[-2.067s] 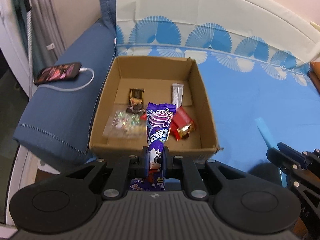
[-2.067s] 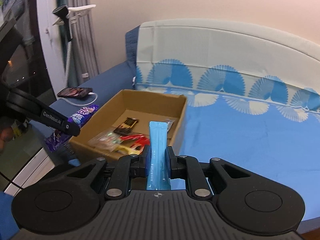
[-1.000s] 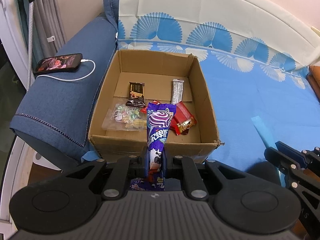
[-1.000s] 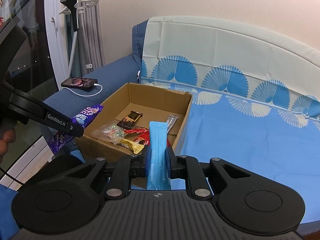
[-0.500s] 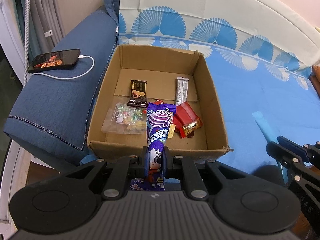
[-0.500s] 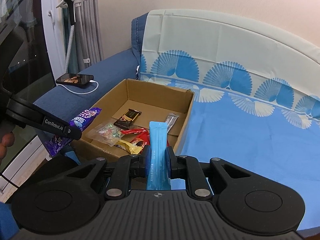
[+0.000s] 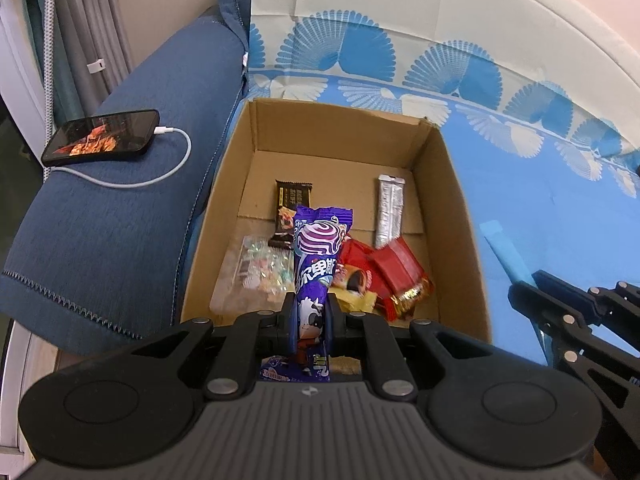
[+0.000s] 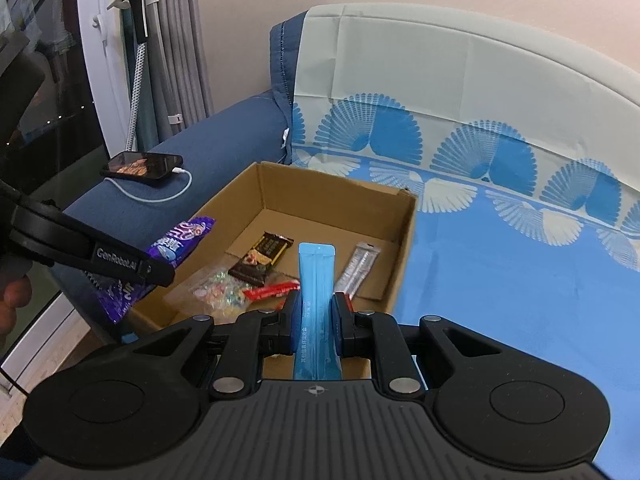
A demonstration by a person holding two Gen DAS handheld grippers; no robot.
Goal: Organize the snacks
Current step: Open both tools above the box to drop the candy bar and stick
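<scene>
An open cardboard box (image 7: 456, 208) (image 8: 404, 240) rests on the blue sofa cover. Inside lie a dark chocolate bar (image 7: 292, 204) (image 8: 262, 256), a silver stick (image 7: 389, 210) (image 8: 358, 266), red wrappers (image 7: 396, 272), a yellow candy (image 7: 354, 300) and a clear bag of sweets (image 7: 260, 268) (image 8: 218, 290). My left gripper (image 7: 310, 314) is shut on a purple candy packet (image 7: 318, 256) (image 8: 176, 244), held over the box's near wall. Beside the box's right corner, my right gripper (image 8: 316, 316) is shut on a light blue sachet (image 8: 316, 280) (image 7: 506, 252).
A phone (image 7: 102, 136) (image 8: 142, 166) with a white charging cable (image 7: 160, 168) lies on the dark blue sofa armrest (image 7: 120, 220) left of the box. The blue fan-patterned seat (image 8: 520, 280) stretches to the right. Curtains and a white door frame stand at far left.
Both grippers have moved forward toward the box with their packets still held. The box now looms larger and nearer in both views.
</scene>
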